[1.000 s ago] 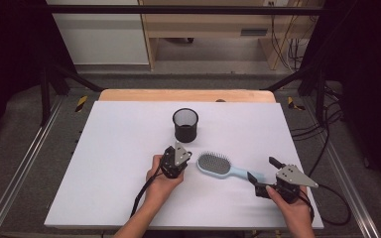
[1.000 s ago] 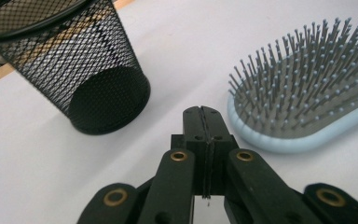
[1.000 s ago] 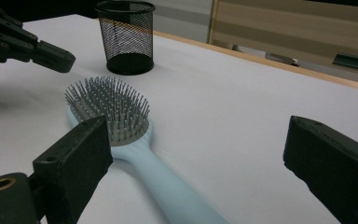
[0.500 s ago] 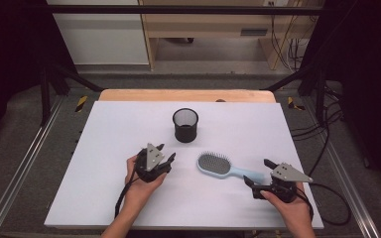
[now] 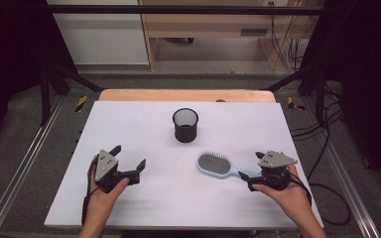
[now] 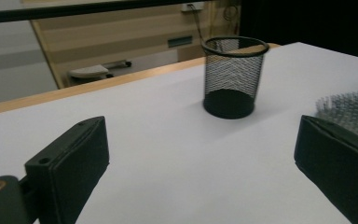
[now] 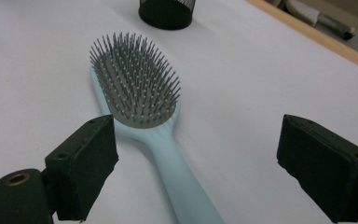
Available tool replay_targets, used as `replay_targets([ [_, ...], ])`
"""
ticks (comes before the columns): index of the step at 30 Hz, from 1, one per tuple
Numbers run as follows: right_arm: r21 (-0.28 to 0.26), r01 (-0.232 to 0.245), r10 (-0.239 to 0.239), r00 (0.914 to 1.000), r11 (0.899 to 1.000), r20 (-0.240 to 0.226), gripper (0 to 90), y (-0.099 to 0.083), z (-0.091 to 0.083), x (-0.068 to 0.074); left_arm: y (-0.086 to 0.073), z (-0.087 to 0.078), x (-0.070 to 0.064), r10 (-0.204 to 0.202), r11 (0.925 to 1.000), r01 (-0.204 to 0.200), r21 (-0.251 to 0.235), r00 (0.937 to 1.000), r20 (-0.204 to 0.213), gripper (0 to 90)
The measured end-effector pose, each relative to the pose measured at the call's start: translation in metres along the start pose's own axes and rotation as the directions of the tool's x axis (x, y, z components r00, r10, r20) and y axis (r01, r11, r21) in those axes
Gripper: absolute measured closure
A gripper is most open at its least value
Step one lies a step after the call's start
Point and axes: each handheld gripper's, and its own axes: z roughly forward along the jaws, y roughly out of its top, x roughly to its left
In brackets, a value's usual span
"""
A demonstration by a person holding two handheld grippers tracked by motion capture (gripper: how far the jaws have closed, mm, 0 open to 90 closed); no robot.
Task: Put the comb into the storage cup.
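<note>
A light blue hairbrush [image 5: 215, 164] lies bristles up on the white table [image 5: 144, 124], its handle pointing to the right. My right gripper [image 5: 251, 166] is open at the handle's end; in the right gripper view the handle [image 7: 177, 172] runs between the wide-apart jaws of that gripper [image 7: 198, 140], nearer the left one, and neither touches it. The brush head [image 7: 137, 81] lies just ahead. My left gripper [image 5: 127, 157] stands open and holds nothing at the front left, well apart from the brush. Its own view has the gripper [image 6: 200, 135] facing a black mesh cup [image 6: 233, 77].
The black mesh cup [image 5: 185, 125] stands upright behind the table's middle, its base also at the top of the right gripper view [image 7: 167, 11]. The brush's bristles [image 6: 349, 107] edge the left gripper view. A wooden strip [image 5: 188, 95] borders the table's far side.
My left gripper has drawn away from the brush head, moving left across the table. The right gripper has stayed by the brush handle, shifting only slightly. The brush has not moved.
</note>
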Motion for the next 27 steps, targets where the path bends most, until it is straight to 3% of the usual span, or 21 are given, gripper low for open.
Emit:
replay_targets([
  [1, 0.027, 0.016, -0.016, 0.9998, 1.000, -0.013, 11.2, 0.000, 0.006, 0.000, -0.002, -0.008, 0.008, -0.005, 0.9996, 0.005, -0.029, 0.9998, -0.020, 3.1],
  [4, 0.055, 0.037, -0.036, 0.9991, 0.998, -0.024, 11.4, 0.000, 0.012, 0.000, -0.001, -0.016, 0.016, -0.002, 0.9986, -0.001, -0.052, 0.9991, -0.043, 2.9],
  [6, 0.072, 0.039, -0.037, 0.9987, 0.997, -0.034, 11.7, -0.001, 0.016, 0.000, -0.003, -0.023, 0.022, -0.025, 0.9975, 0.022, -0.067, 0.9981, -0.055, 2.9],
  [8, 0.077, 0.030, -0.027, 0.9988, 0.997, -0.042, 12.1, -0.001, 0.019, -0.001, -0.008, -0.028, 0.026, -0.056, 0.9963, 0.052, -0.069, 0.9969, -0.056, 2.9],
  [14, 0.088, -0.008, 0.013, 0.9980, 0.996, -0.061, 11.9, -0.001, 0.026, -0.006, -0.008, -0.036, 0.028, -0.048, 0.9923, 0.043, -0.116, 0.9981, -0.038, 2.4],
  [19, 0.132, 0.000, 0.014, 0.9941, 0.991, -0.107, 12.0, 0.000, 0.033, -0.010, -0.013, -0.031, 0.029, -0.048, 0.9955, 0.048, -0.082, 0.9989, 0.002, 1.2],
  [27, 0.169, -0.006, 0.027, 0.9922, 0.986, -0.122, 11.5, 0.002, 0.039, -0.011, -0.015, -0.027, 0.025, -0.036, 0.9977, 0.036, -0.057, 0.9993, 0.015, 1.2],
])
